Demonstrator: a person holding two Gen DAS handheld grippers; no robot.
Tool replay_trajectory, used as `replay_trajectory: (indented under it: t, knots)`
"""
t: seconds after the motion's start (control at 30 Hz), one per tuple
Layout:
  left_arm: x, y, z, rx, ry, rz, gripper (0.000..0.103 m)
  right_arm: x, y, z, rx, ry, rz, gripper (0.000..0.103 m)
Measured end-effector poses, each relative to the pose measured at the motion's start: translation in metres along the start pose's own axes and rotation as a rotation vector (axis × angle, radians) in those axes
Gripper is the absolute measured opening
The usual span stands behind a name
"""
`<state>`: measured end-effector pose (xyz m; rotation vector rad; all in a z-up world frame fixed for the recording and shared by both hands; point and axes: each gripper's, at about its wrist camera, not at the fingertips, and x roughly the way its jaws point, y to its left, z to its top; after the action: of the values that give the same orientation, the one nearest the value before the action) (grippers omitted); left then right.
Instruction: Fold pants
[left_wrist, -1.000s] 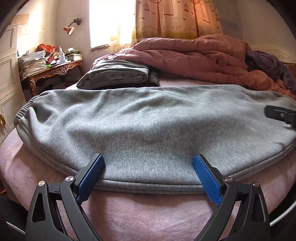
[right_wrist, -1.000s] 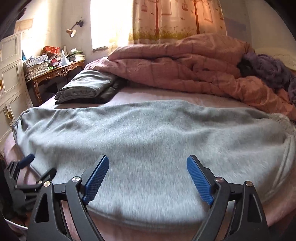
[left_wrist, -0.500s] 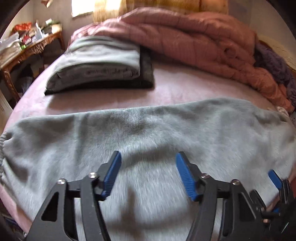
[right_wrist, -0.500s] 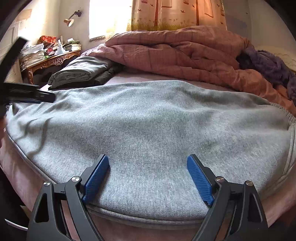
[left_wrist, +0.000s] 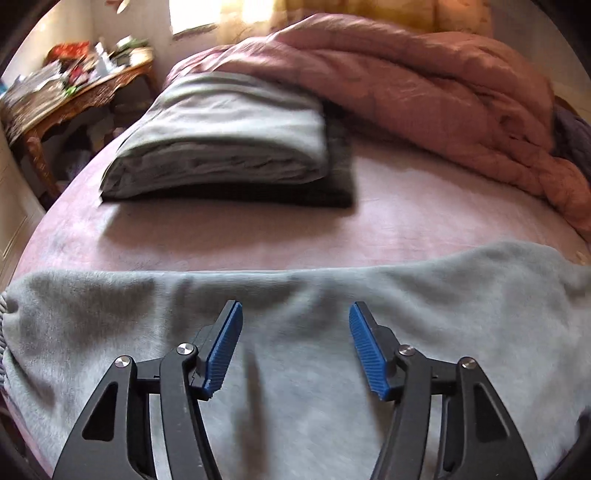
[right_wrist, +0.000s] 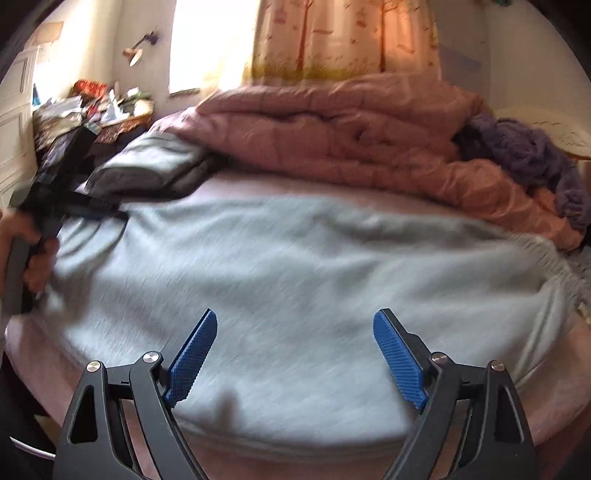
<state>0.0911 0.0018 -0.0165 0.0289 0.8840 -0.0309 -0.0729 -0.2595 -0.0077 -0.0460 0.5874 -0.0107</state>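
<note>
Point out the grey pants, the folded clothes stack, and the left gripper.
grey pants (right_wrist: 295, 280): right wrist view, middle of the fabric.
folded clothes stack (left_wrist: 229, 147): left wrist view, top grey garment.
left gripper (left_wrist: 295, 347): left wrist view, midway between the fingertips.

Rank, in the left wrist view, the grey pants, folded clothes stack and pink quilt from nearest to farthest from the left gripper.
1. Grey pants: directly under the left gripper.
2. Folded clothes stack: beyond, left of centre.
3. Pink quilt: farthest, heaped at back right.
</note>
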Motion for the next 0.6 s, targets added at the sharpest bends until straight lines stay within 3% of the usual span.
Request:
replay_trajectory:
  t: [0.1, 0.17, 0.23, 0.33, 0.4, 0.47, 0.53, 0.6]
  knots:
    - [-0.021, -0.031, -0.008, 0.058, -0.037, -0.088, 0.060, -0.007, -0.039, 0.027, 0.049, -0.027, -0.072, 0.088]
    - [-0.028, -0.051, -0.010, 0.074, -0.033, -0.144, 0.060, 0.001, -0.069, 0.038, 0.090, 0.037, -0.140, 0.088]
    - [-0.032, -0.070, -0.017, 0.099, -0.048, -0.170, 0.060, 0.013, -0.091, 0.038, 0.065, 0.120, -0.277, 0.088]
    - [-0.032, -0.093, -0.035, 0.139, -0.053, -0.179, 0.060, 0.020, -0.121, 0.019, 0.054, 0.168, -0.350, 0.088]
    - [-0.023, -0.102, -0.044, 0.163, -0.031, -0.185, 0.060, 0.023, -0.149, 0.001, 0.154, 0.234, -0.284, 0.088]
    - [-0.016, -0.110, -0.050, 0.180, -0.020, -0.164, 0.060, 0.012, -0.169, -0.008, 0.269, 0.223, -0.190, 0.087]
    - [-0.021, -0.111, -0.049, 0.191, -0.038, -0.169, 0.059, 0.004, -0.177, -0.013, 0.291, 0.220, -0.132, 0.086]
    - [-0.031, -0.109, -0.041, 0.199, -0.043, -0.210, 0.060, 0.002, -0.175, -0.013, 0.270, 0.222, -0.132, 0.086]
